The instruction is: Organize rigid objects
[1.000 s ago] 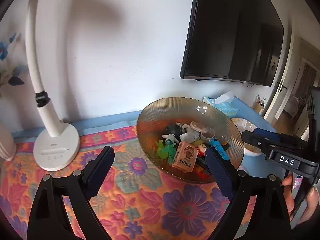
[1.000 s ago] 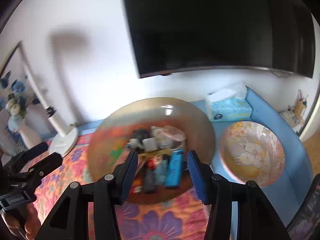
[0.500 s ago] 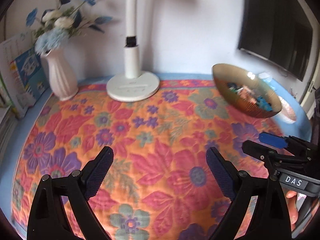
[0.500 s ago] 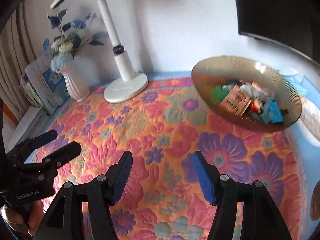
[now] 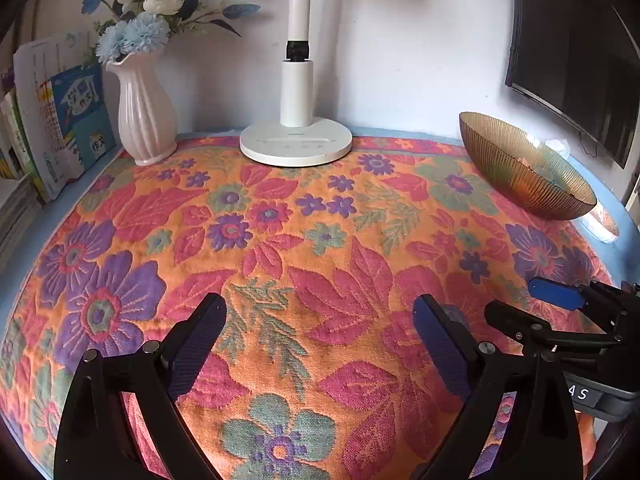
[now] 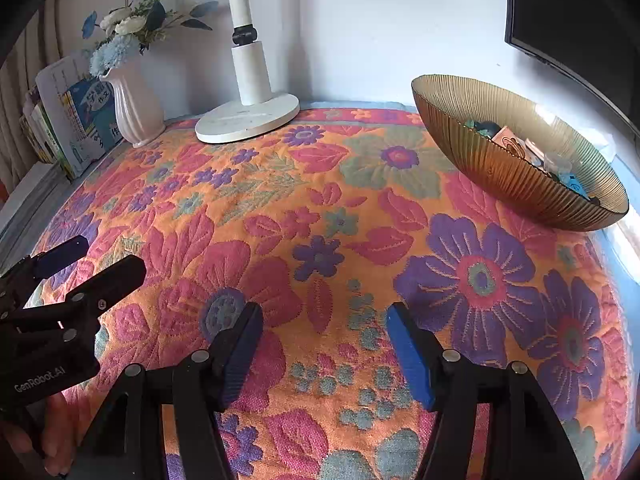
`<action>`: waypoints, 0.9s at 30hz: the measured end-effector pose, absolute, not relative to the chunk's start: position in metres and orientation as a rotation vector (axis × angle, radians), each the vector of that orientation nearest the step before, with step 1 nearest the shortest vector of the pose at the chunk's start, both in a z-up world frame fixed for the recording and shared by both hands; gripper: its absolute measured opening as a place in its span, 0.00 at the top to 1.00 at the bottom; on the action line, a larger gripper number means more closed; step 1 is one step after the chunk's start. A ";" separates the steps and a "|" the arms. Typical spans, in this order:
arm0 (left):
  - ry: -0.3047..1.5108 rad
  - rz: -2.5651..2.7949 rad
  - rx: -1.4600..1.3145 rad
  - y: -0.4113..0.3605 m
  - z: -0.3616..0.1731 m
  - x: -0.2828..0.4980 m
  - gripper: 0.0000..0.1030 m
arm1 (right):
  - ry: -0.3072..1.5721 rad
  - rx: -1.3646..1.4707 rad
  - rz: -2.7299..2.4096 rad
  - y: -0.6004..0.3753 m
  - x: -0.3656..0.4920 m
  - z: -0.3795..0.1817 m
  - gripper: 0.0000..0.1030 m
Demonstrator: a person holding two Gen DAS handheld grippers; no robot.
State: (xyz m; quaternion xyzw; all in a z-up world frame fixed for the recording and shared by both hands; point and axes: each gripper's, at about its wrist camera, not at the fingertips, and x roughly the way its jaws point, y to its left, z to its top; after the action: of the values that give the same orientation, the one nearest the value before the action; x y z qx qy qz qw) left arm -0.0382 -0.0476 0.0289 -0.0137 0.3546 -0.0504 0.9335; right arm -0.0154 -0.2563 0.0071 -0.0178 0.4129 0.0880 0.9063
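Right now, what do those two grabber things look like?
Both are black plastic frames with silver rivets and flat, ribbed dark blue pads on the fingers. The left gripper has white "GenRobot.AI" lettering on its body, and the right gripper has white letters ending in "AS" on a grey plate.

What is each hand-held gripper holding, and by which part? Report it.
Nothing is held. The left hand-held gripper and the right hand-held gripper are both open over the flowered orange cloth, with nothing between their fingers.
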 end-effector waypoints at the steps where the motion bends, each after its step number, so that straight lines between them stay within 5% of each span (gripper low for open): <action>1: 0.723 -0.106 -0.033 -0.047 0.029 -0.039 0.09 | 0.857 -0.032 0.173 -0.257 -0.014 0.007 0.35; 9: 0.721 -0.106 -0.030 -0.048 0.029 -0.041 0.06 | 0.850 -0.041 0.138 -0.256 -0.013 0.007 0.21; 27: 0.723 -0.110 -0.037 -0.048 0.028 -0.042 0.03 | 0.854 -0.056 0.133 -0.256 -0.014 0.006 0.19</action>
State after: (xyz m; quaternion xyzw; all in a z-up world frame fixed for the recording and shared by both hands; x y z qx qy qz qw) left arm -0.0418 -0.0477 0.0278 -0.0183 0.3537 -0.0540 0.9336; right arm -0.0145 -0.2555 0.0063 -0.0272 0.4136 0.0646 0.9078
